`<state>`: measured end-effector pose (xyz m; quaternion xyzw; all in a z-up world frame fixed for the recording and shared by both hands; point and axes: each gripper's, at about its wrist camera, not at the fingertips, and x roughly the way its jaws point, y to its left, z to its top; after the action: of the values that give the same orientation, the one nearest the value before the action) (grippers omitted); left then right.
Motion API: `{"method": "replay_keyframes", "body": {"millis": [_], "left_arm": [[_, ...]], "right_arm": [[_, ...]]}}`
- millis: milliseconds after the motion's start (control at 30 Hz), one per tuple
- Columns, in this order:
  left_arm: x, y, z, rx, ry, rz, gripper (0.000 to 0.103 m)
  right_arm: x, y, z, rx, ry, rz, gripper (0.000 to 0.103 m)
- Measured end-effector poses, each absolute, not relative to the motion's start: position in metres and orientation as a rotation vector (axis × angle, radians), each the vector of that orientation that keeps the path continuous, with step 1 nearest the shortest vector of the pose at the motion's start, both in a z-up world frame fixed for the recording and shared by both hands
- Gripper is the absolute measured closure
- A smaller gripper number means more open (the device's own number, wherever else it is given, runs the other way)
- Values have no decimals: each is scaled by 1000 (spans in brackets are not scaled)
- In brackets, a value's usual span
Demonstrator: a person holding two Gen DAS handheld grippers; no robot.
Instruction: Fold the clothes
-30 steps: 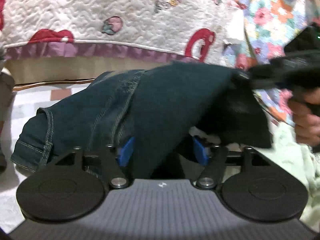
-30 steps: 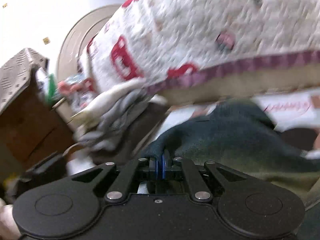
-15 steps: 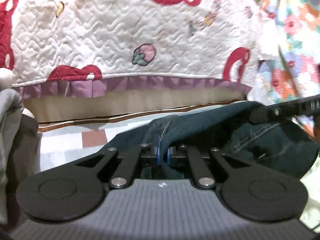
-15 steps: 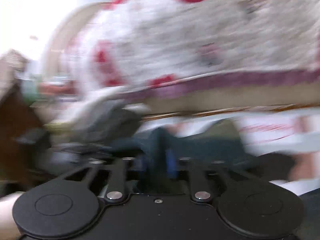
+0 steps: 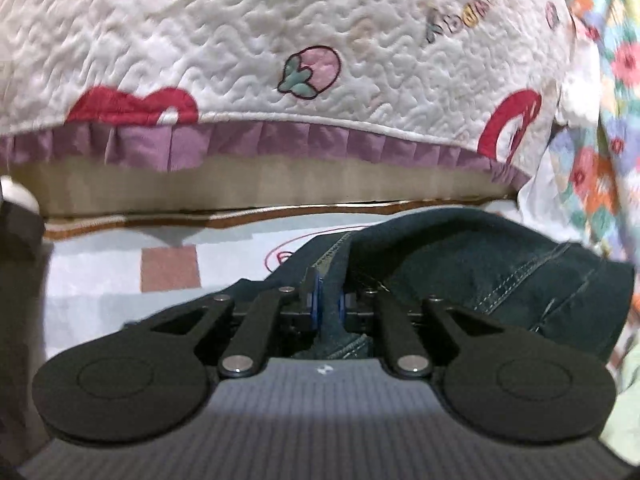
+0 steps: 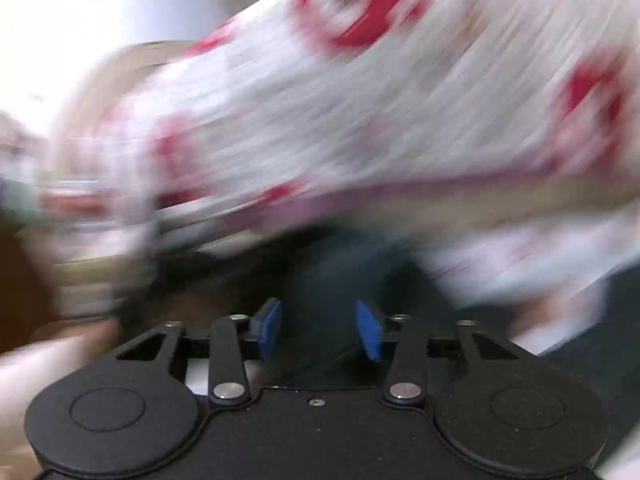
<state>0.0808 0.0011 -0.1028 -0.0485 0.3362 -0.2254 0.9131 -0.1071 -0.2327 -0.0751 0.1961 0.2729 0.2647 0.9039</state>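
Dark blue jeans [image 5: 480, 264] lie bunched on a white patterned floor mat [image 5: 120, 280], stretching right from my left gripper [image 5: 327, 306]. The left gripper is shut on a fold of the jeans, its blue pads pinching the denim between them. In the right wrist view, heavily blurred, my right gripper [image 6: 318, 326] is open with its blue pads [image 6: 268, 326] apart. A dark patch of the jeans [image 6: 344, 280] lies just ahead of and between the pads, no longer pinched.
A bed with a white quilted cover [image 5: 280, 60], red shapes and a purple frill, fills the background. A floral cloth [image 5: 608, 120] hangs at the right. Pale green fabric [image 5: 624, 400] lies at the lower right.
The left gripper closed on the jeans and stays shut. The right gripper, shut on the denim a second ago, has opened and is moving fast, blurring its view.
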Motion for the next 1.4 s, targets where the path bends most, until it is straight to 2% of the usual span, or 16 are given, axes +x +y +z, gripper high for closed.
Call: {"method": "replay_keyframes", "body": {"millis": [100, 367, 433, 467, 567, 633, 667, 700, 933, 1167, 1233, 1267, 1300, 1333, 1367, 1400], "left_arm": [[85, 8, -103, -140, 716, -476, 92], [64, 31, -95, -193, 672, -497, 89], [53, 36, -92, -189, 636, -506, 89], [48, 38, -90, -186, 619, -510, 89], [32, 46, -85, -179, 566, -522, 88], [4, 50, -80, -187, 516, -525, 71], [-18, 52, -77, -198, 483, -524, 55], [-40, 54, -74, -209, 450, -522, 50], [-116, 31, -77, -104, 491, -586, 41], [-134, 23, -80, -90, 427, -443, 6], [-131, 23, -80, -85, 424, -377, 7], [-124, 31, -80, -114, 435, -351, 14], [-117, 38, -80, -143, 446, -325, 42], [-115, 45, -78, -149, 454, -344, 55], [-113, 53, -75, -156, 462, -363, 79], [-111, 60, -73, -162, 470, -382, 87]], "right_arm": [[-101, -203, -92, 295, 628, 507, 42], [-20, -209, -131, 286, 636, 371, 41], [-3, -212, -135, 311, 629, 390, 58], [-1, -212, -131, 320, 630, 429, 97], [-5, -217, -114, 438, 606, 572, 96], [-18, -220, -99, 487, 557, 675, 96], [-22, -223, -95, 516, 550, 697, 96], [-25, -225, -91, 549, 546, 716, 96], [-38, -197, -71, 623, 560, 775, 96], [-60, -172, -69, 658, 585, 816, 95], [-69, -167, -66, 661, 580, 857, 95], [-73, -164, -65, 662, 577, 877, 95], [-78, -161, -62, 648, 574, 908, 96], [-82, -159, -61, 628, 572, 930, 95], [-86, -157, -61, 606, 569, 949, 93], [-86, -157, -64, 611, 582, 955, 91]]}}
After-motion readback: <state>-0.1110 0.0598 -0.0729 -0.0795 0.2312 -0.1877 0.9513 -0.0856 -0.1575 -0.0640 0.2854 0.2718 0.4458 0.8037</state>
